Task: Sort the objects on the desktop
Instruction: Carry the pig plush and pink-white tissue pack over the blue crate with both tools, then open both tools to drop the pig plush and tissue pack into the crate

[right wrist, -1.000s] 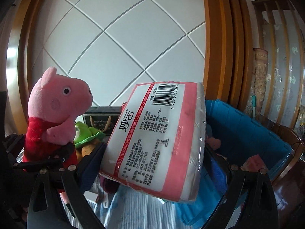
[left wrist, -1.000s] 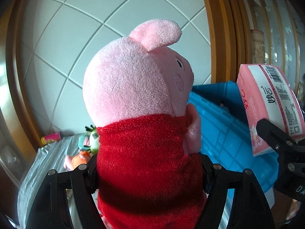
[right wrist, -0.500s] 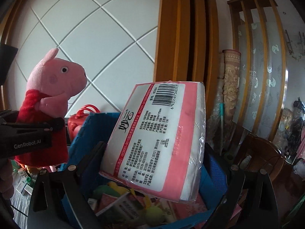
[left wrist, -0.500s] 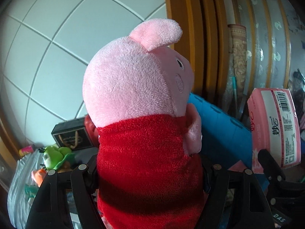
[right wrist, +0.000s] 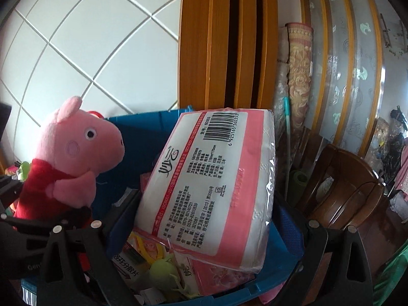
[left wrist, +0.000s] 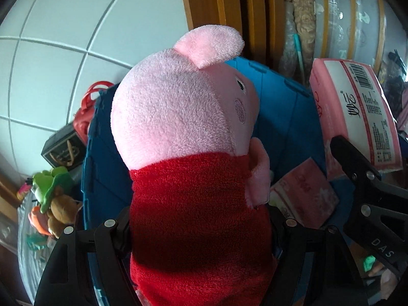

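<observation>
Left gripper clamps a pig plush; right gripper clamps a tissue pack; both above the part-filled blue bin, unreleased; toys remain far left.

plush pig's legs cut off, bin floor mostly hidden

A blue bin holds tissue packs and small toys.

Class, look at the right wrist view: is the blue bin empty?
No. The blue bin already holds packets and a small green toy beneath the held tissue pack.
</observation>
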### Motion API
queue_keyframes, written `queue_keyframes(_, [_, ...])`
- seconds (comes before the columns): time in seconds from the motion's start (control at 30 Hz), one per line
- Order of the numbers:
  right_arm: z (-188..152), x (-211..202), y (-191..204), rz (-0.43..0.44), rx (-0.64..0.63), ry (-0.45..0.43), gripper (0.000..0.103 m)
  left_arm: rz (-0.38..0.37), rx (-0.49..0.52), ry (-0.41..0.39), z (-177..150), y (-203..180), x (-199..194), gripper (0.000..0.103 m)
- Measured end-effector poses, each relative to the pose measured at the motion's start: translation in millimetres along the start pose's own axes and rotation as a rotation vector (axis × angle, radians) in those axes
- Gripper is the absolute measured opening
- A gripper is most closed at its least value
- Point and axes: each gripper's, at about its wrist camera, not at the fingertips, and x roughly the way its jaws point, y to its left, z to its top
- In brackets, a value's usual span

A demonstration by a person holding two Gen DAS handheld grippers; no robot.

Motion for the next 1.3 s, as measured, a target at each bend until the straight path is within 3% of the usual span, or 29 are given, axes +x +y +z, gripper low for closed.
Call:
queue_keyframes(0.27, [1, 11, 10, 0.012, -0.03, 0.026, 0.099, 0.022, -0.042, 0.041, -15, 8, 11, 0.081])
queue_keyframes(0.87, [1, -6, 29, 0.033, -0.051, 0.011, 0.103, 0.069, -0.103, -0.033, -27, 49, -20, 0.081])
queue_keyframes(1.07, [1, -18, 49, 0.058, -0.072, 0.011, 0.103, 0.102, -0.133, -0.053, -42, 78, -34, 0.081])
queue_keyframes(1.3, [0, -38, 91, 0.127, -0.091, -0.018, 0.103, 0.127, -0.221, -0.072, -73, 137, -54, 0.081])
